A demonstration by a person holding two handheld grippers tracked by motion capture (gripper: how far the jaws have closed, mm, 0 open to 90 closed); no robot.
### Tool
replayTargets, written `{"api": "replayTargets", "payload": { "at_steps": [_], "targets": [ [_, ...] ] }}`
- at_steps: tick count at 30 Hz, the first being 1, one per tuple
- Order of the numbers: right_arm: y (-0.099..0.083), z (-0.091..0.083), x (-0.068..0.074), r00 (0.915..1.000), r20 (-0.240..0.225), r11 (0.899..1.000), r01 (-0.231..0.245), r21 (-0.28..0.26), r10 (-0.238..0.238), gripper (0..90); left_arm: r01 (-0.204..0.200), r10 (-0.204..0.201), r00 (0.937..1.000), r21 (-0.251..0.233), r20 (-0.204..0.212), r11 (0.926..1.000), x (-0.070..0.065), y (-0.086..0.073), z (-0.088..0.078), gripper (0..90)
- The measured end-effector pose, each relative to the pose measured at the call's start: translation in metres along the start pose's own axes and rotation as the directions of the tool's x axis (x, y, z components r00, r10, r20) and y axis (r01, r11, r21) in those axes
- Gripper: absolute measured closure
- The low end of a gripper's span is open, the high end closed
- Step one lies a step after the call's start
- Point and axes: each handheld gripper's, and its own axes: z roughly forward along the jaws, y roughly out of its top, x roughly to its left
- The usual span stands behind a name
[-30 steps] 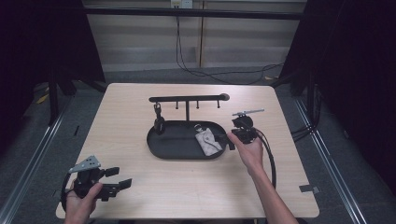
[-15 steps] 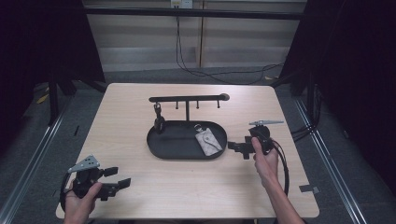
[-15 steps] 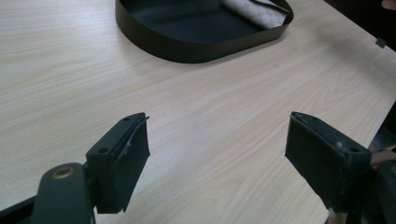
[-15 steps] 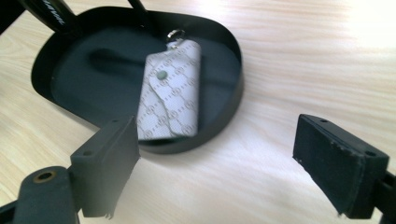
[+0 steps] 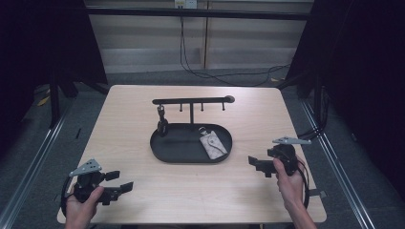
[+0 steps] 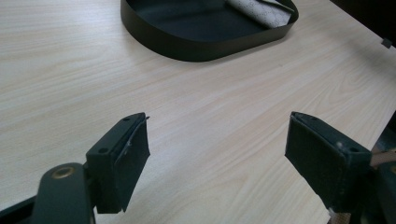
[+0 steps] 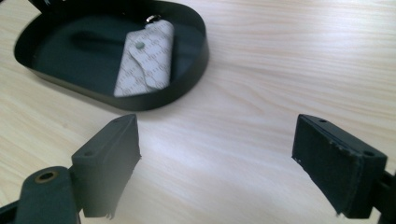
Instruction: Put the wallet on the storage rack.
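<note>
Clearly, both sets of fingers stand spread wide with nothing between them. In the left gripper view the two black pads (image 6: 125, 161) hang over bare pale wood, and the near wall of the black tray (image 6: 196, 46) curves across the top of that view. In the right gripper view the fingers (image 7: 112, 161) are likewise parted over the wood grain, with the tray off to the upper left.

From the high view, the left gripper (image 5: 117, 183) sits near the front left corner of the surface (image 5: 267, 114), held in the person's left hand (image 5: 83, 210), its fingers pointing to the right. The right gripper (image 5: 260, 164) is held low over the front right part of the surface, just beside the tray's right end but apart from it, fingers pointing left toward the tray, with the right hand (image 5: 289, 183) wrapped around its body.

A grey patterned key pouch (image 7: 144, 58) with a snap button and a metal ring lies flat inside the tray's right half. Behind the tray stands a black T-shaped hook rack (image 5: 191, 101), and a dark key fob (image 5: 162, 125) hangs from its left side, reaching down to the tray's left end.
</note>
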Motion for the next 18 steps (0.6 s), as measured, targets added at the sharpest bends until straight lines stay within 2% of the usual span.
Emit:
{"api": "replayTargets", "payload": {
  "at_steps": [5, 6, 13, 16, 18],
  "targets": [
    [-0.019, -0.011, -0.009, 0.9995, 0.03, 1.0, -0.012, -0.016, 0.013, 14.8, 0.006, -0.006, 1.0, 0.003, -0.003, 1.0, 0.002, 0.0, 0.0, 21.4],
    [-0.022, -0.013, -0.01, 0.9996, 0.022, 1.0, -0.016, -0.022, 0.016, 14.8, 0.004, -0.004, 1.0, 0.002, -0.003, 1.0, 0.002, 0.0, 0.0, 21.4],
    [-0.046, -0.036, -0.011, 0.9991, 0.04, 0.998, -0.007, -0.058, 0.009, 14.6, 0.007, -0.007, 1.0, 0.001, -0.003, 1.0, 0.003, 0.0, -0.001, 21.4],
    [-0.06, -0.046, -0.015, 0.9984, 0.05, 0.997, -0.022, -0.073, 0.025, 14.5, 0.01, -0.01, 0.9999, 0.0, -0.003, 0.9999, 0.003, 0.0, -0.001, 21.4],
    [-0.07, -0.05, -0.021, 0.9966, 0.059, 0.994, -0.052, -0.094, 0.058, 14.4, 0.007, -0.007, 1.0, -0.001, 0.001, 1.0, 0.002, 0.001, -0.002, 21.4]
  ]
}}
